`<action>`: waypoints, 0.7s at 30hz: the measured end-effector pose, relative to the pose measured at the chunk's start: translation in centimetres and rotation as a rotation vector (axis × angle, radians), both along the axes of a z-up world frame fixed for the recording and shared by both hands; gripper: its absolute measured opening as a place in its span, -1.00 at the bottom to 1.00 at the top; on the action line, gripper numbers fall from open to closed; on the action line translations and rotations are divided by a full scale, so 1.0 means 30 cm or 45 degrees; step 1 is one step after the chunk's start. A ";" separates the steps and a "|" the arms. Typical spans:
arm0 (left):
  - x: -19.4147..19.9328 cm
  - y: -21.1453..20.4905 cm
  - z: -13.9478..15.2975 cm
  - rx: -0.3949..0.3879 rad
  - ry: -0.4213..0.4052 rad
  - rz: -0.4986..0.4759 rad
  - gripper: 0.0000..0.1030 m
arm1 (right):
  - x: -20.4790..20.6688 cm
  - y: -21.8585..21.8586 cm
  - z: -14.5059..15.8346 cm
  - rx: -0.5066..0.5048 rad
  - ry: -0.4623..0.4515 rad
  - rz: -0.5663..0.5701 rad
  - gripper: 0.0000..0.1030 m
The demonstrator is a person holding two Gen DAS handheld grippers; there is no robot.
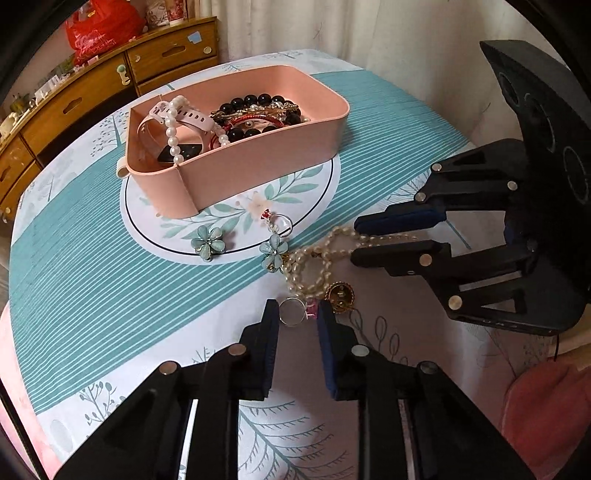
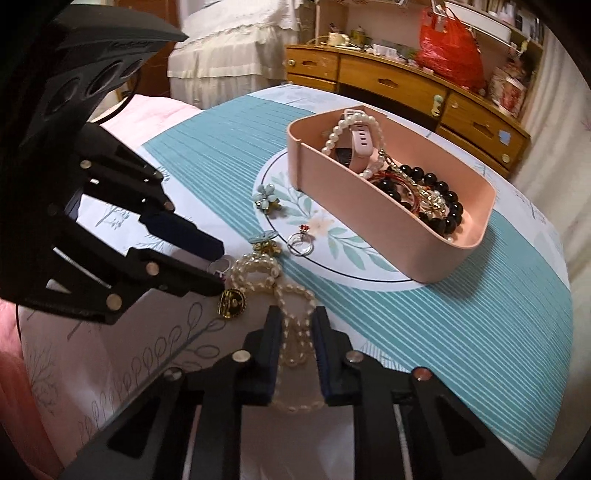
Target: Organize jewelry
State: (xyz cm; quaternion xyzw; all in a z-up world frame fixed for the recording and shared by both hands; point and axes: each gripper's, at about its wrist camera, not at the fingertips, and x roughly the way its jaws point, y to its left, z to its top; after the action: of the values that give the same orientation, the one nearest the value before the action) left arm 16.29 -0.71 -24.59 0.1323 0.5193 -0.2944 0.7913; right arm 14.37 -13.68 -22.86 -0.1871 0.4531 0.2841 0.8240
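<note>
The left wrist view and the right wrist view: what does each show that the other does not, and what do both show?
Only the left wrist view shows the left claw open around a silver ring, and a pale curtain behind the table.

Only the right wrist view shows the right claw open astride the pearl necklace, and a bed with white covers.

Both show the pink box holding a watch and bead bracelets, two teal flower pieces, a gold brooch and the wooden dresser.
</note>
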 end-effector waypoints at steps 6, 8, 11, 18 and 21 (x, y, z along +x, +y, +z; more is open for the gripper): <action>-0.013 0.016 0.000 -0.025 0.004 0.004 -0.64 | -0.012 0.032 0.003 -0.066 -0.032 -0.105 -0.80; -0.015 0.024 0.001 -0.032 0.006 0.007 -0.64 | -0.012 0.039 0.006 -0.071 -0.025 -0.154 -0.83; -0.014 0.031 0.012 -0.056 0.008 0.022 -0.90 | -0.008 0.033 0.006 -0.058 -0.012 -0.221 -0.83; -0.021 0.043 0.036 -0.039 0.013 0.059 -0.93 | -0.012 -0.022 0.028 0.115 0.086 -0.335 -0.83; -0.033 0.054 0.058 -0.054 0.014 0.070 -0.94 | -0.007 -0.039 0.059 0.176 0.104 -0.373 -0.83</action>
State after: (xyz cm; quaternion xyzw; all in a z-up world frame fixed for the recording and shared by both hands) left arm 15.31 0.90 -22.84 0.0996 0.5206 -0.2843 0.7989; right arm 14.17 -14.84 -21.08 -0.0503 0.4880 0.1987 0.8485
